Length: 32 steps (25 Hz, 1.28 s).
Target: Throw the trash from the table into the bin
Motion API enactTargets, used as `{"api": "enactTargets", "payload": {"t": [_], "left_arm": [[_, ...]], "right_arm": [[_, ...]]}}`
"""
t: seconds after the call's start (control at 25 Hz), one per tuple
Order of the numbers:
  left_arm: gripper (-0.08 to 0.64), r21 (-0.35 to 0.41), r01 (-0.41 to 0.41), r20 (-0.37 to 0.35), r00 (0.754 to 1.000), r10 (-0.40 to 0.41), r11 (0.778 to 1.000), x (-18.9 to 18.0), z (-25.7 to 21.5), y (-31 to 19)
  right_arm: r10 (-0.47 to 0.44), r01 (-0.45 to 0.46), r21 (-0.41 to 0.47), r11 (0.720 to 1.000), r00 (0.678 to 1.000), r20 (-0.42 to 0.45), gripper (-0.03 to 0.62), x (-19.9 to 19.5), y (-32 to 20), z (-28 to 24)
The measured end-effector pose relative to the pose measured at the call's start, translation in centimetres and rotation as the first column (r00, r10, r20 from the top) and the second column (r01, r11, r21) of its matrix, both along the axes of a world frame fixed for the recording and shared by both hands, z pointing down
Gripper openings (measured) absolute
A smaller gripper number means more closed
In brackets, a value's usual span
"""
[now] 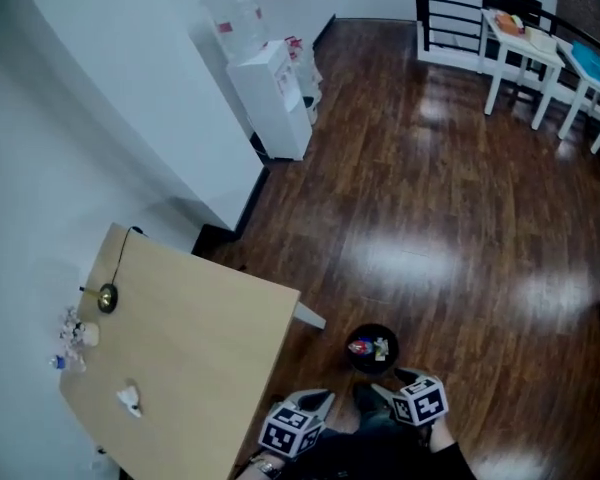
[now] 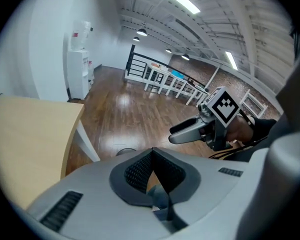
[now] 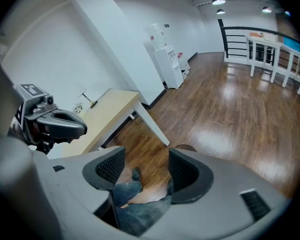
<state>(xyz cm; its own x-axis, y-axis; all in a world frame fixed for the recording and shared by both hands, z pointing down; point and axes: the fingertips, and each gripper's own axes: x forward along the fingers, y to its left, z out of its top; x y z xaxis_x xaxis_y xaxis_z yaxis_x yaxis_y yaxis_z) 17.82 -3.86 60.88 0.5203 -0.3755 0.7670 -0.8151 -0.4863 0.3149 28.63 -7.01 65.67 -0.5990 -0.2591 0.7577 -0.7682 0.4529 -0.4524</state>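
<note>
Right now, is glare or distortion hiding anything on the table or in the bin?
Head view: glare streaks the floor, not the table; the bin reads clearly, and the trash on the table is tiny. Both gripper views: heavy fisheye bending, dark corners.

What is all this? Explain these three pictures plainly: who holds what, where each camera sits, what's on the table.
No robot: a person holds two two-jaw tools. One camera sits on their head, looking down; the others ride on the tools. The left tool is shut on nothing; the right tool is open and empty. On the tan table lie a crumpled white paper and small scraps by the wall. The black bin on the floor holds some trash.
</note>
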Motion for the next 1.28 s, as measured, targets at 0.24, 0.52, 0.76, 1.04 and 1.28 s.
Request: {"api": "enactTargets", "payload": {"t": [0.24,0.52,0.76,1.04,1.28], "left_arm": [[0.006,-0.010,0.248,0.026,0.968,-0.248,0.969,-5.9,-0.5,1.4],[0.006,0.022,0.550,0.000,0.835,-0.551,0.835,-16.1,-2.2,4.8],[0.006,0.072,0.765,-0.036,0.644,-0.764,0.641,-27.6,-3.7,10.1],[0.005,0.111,0.909,-0.056,0.408,-0.911,0.401,-39.1,-4.0,18.4],[0.005,0.105,0.965,-0.088,0.252,-0.964,0.242,-46.0,-3.0,24.0]], "right_arm": [[-0.153,0.153,0.002,0.988,0.988,0.030,0.285,-5.1,0.0,-1.1],[-0.454,0.450,0.085,0.889,0.890,0.032,0.285,-17.0,0.7,-3.8],[-0.675,0.666,0.143,0.732,0.738,0.023,0.285,-30.8,4.7,-6.6],[-0.839,0.823,0.206,0.529,0.544,-0.021,0.285,-44.7,11.5,-8.5],[-0.906,0.886,0.261,0.383,0.416,-0.083,0.285,-56.0,15.9,-7.6]]}}
